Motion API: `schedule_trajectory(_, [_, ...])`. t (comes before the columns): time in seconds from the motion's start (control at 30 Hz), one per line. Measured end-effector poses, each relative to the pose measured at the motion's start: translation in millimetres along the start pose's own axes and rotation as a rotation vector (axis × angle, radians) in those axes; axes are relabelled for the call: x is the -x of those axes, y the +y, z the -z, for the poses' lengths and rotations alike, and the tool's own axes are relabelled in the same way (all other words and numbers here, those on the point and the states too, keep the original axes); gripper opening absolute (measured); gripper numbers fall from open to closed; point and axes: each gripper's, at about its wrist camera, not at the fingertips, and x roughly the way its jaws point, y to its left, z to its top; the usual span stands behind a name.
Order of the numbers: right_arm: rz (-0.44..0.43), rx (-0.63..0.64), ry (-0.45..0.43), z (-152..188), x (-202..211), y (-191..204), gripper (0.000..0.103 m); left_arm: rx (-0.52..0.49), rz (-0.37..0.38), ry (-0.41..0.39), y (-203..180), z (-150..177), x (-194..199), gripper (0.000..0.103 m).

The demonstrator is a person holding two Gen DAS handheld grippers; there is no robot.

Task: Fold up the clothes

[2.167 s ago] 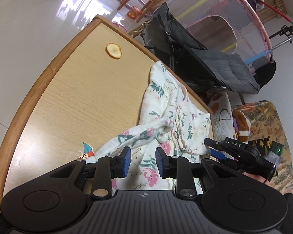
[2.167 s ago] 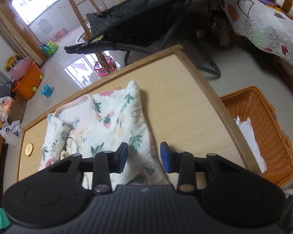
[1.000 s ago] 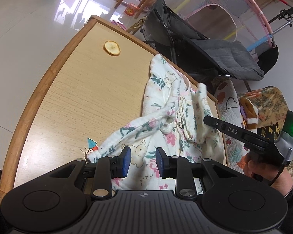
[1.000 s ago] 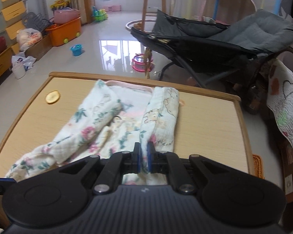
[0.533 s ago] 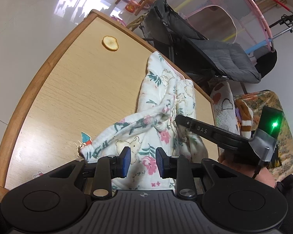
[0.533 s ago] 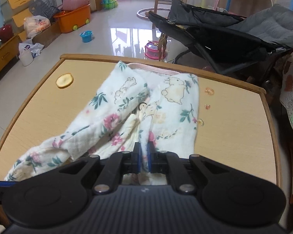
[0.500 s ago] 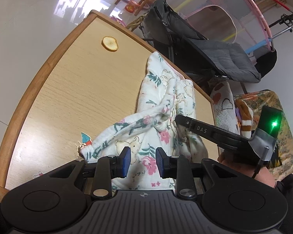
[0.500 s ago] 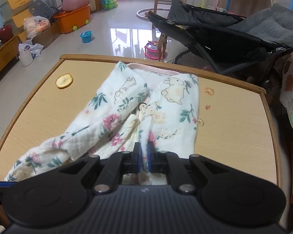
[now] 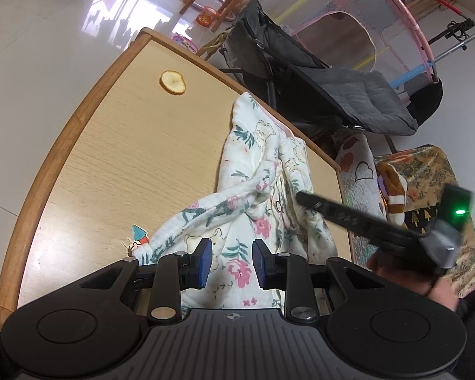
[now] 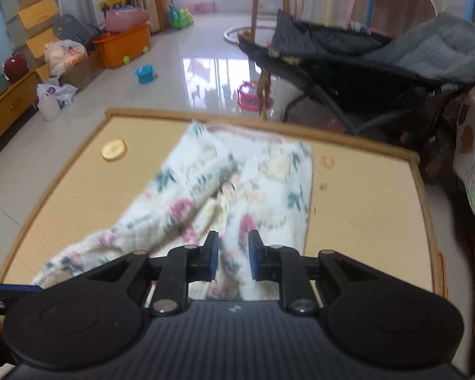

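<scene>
A playroom with a glossy tiled floor, an orange storage bin (image 10: 123, 46) and a grey reclining baby chair (image 9: 329, 79) surrounds a wooden table (image 9: 88, 145) with a raised rim. On it lies a floral baby garment (image 9: 262, 190) — white, printed with flowers and bears — its 2 side panels folded toward the middle and 1 sleeve trailing toward the table's near left corner. The left tongs (image 9: 229, 262) hang above the garment's near hem, blue pads parted with fabric showing between them, gripping nothing. The right tongs (image 10: 233, 259) stand narrowly apart over the folded right panel — empty as well; their view is blurred. A round yellow slice (image 9: 173, 82) sits on the table's far left side, well apart from the garment.
</scene>
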Motion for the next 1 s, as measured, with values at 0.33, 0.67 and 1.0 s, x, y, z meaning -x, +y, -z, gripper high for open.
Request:
schedule_trajectory(0.33, [-0.010, 0.024, -0.047, 9, 21, 2, 0.023, -0.037, 0.032, -0.025, -5, -1, 15, 0.030])
schedule_trajectory(0.67, [0.062, -0.118, -0.150, 57, 97, -25, 0.043, -0.048, 0.059, -0.083, 0, 1, 38, 0.031])
schedule_trajectory(1.0, [0.152, -0.288, -0.098, 112, 103, -46, 0.044, -0.095, 0.031, -0.100, 4, 13, 63, 0.055])
